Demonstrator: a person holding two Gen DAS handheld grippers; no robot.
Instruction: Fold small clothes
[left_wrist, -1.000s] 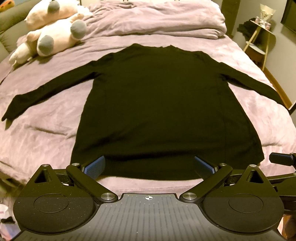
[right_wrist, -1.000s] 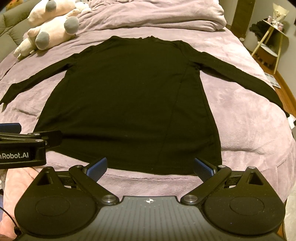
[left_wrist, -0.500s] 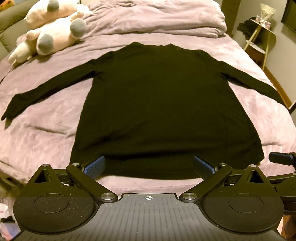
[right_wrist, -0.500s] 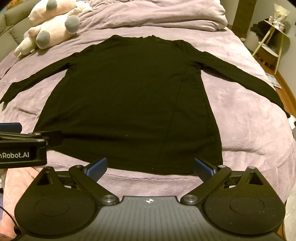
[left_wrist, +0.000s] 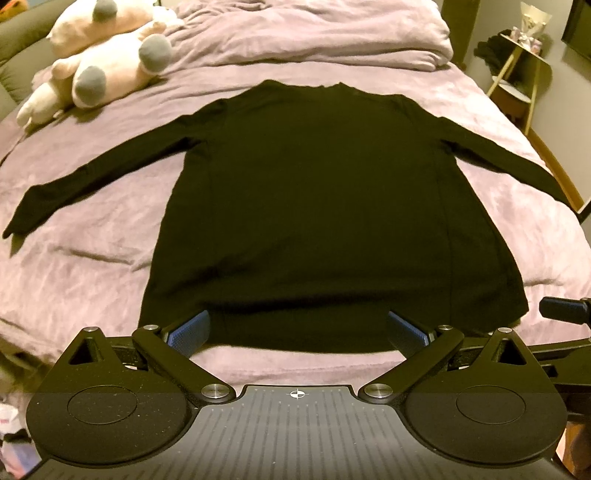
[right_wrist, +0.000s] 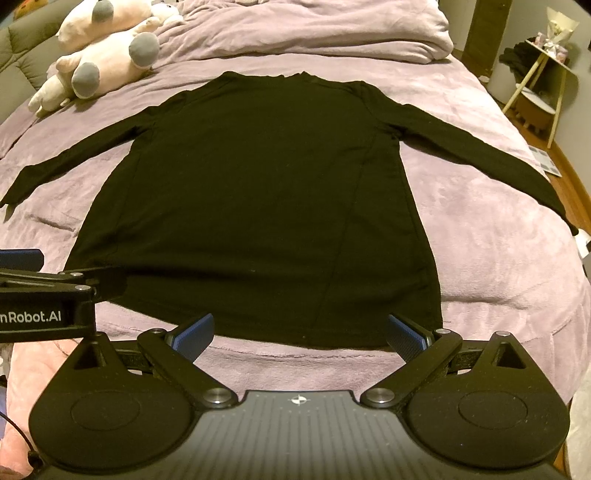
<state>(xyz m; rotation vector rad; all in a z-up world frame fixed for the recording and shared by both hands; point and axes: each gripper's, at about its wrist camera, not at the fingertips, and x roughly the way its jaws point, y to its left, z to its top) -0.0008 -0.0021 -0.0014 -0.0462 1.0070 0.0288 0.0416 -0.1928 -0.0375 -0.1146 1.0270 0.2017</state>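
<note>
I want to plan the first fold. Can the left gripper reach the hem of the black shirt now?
Probably yes: the left gripper is open just before the black shirt's hem, with nothing between them.

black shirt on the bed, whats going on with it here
A person holds a two-finger gripper in each hand near the hem of a black long-sleeved shirt, which lies flat on a purple bedspread with both sleeves spread out. The left gripper and right gripper are both open and hold nothing. No fold has been made yet. Plush toys lie by the pillows.
</note>
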